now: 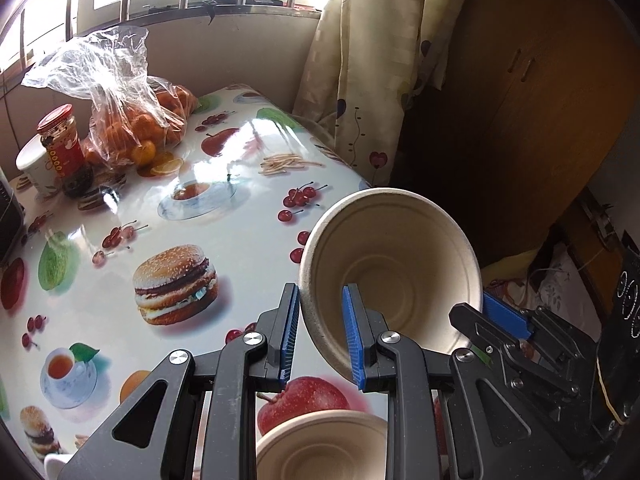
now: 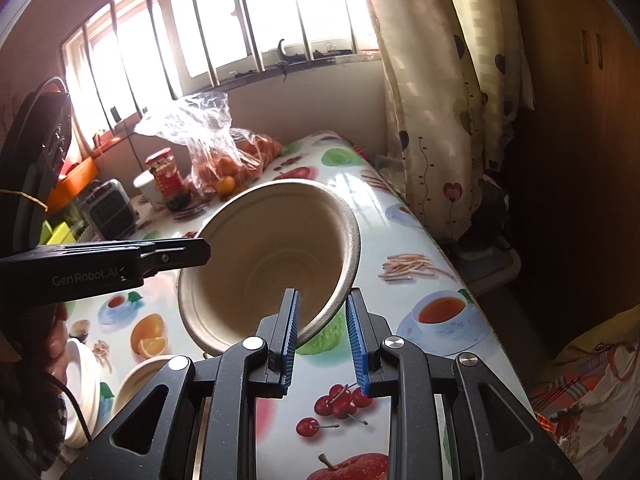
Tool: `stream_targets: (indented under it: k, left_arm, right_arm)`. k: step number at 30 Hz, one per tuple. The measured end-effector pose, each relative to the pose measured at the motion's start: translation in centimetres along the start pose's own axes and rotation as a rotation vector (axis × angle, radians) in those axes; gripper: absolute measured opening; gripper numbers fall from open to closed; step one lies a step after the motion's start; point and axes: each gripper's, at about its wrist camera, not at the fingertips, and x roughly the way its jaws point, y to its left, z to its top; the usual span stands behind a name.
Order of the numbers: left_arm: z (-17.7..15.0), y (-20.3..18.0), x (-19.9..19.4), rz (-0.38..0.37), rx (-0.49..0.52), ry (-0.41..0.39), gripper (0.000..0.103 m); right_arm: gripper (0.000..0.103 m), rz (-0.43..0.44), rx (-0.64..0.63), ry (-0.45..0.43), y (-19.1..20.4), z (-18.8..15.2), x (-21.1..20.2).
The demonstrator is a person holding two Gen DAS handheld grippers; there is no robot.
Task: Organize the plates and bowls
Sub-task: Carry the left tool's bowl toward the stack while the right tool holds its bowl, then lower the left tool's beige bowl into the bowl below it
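Note:
A beige paper bowl is held tilted in the air above the table, its opening toward both cameras. My left gripper straddles its left rim, one finger inside and one outside, with a visible gap to the pads. My right gripper straddles the opposite rim of the same bowl in the same way; it also shows in the left wrist view. A second beige bowl sits on the table below. White plates lie stacked at the front left.
The table has a glossy food-print cloth. At its far end stand a red-lidded jar, a white cup and a plastic bag of oranges. A small fan stands far left. A curtain hangs by the table's right edge.

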Motion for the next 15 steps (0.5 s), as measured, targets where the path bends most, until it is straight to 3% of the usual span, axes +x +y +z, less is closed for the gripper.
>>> stream_targets:
  k: [15]
  left_arm:
    - [-3.9, 0.8, -4.2, 0.010, -0.026, -0.036, 0.024]
  right_arm:
    - [0.023, 0.040, -0.032, -0.018, 2.9, -2.1, -3.2]
